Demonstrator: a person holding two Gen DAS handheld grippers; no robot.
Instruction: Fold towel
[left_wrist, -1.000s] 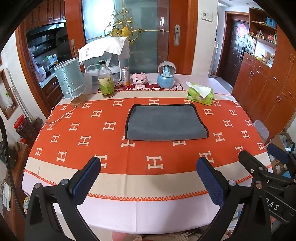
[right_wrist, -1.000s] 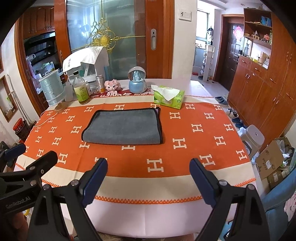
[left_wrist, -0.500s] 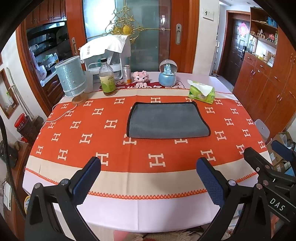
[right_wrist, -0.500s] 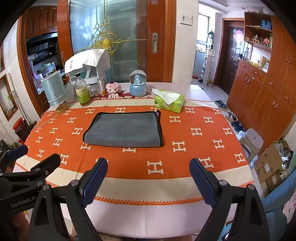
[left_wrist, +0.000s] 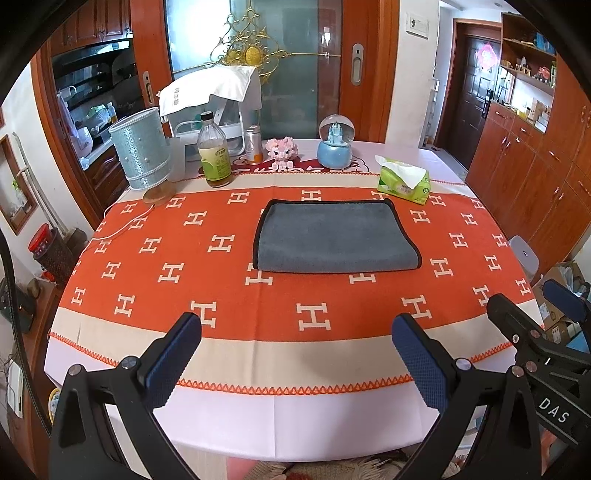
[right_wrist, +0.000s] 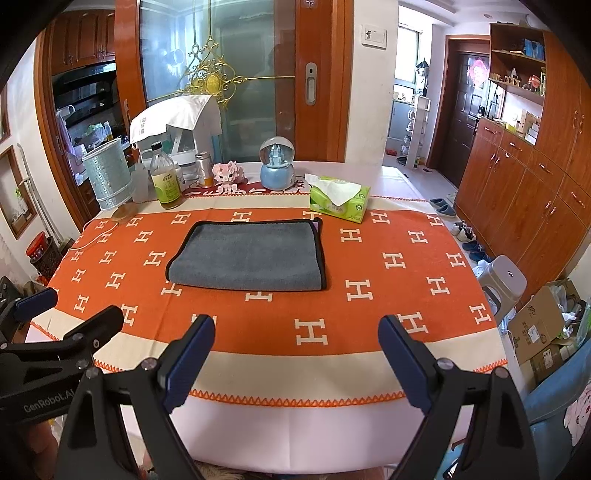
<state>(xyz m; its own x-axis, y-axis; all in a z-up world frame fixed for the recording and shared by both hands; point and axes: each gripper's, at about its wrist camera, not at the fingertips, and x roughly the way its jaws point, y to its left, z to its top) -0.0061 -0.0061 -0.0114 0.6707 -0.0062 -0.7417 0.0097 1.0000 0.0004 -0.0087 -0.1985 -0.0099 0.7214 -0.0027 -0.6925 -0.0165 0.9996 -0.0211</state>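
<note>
A grey towel with a black edge (left_wrist: 334, 238) lies folded flat in the middle of the orange tablecloth (left_wrist: 184, 266); it also shows in the right wrist view (right_wrist: 248, 255). My left gripper (left_wrist: 295, 354) is open and empty, held over the table's near edge, well short of the towel. My right gripper (right_wrist: 295, 354) is open and empty too, beside the left one. The right gripper's side shows at the right of the left wrist view (left_wrist: 535, 332). The left gripper's side shows at the left of the right wrist view (right_wrist: 55, 332).
Behind the towel stand a green tissue pack (left_wrist: 403, 181), a blue snow globe (left_wrist: 335, 147), a pink toy (left_wrist: 282, 150), a bottle (left_wrist: 214, 155), a can (left_wrist: 254, 144) and a teal lamp (left_wrist: 142, 155). A grey stool (right_wrist: 504, 277) and cardboard boxes (right_wrist: 535, 325) are at the right.
Both grippers have drawn back and risen a little, so the table and towel look farther off. The towel has not moved. Both grippers stay open.
</note>
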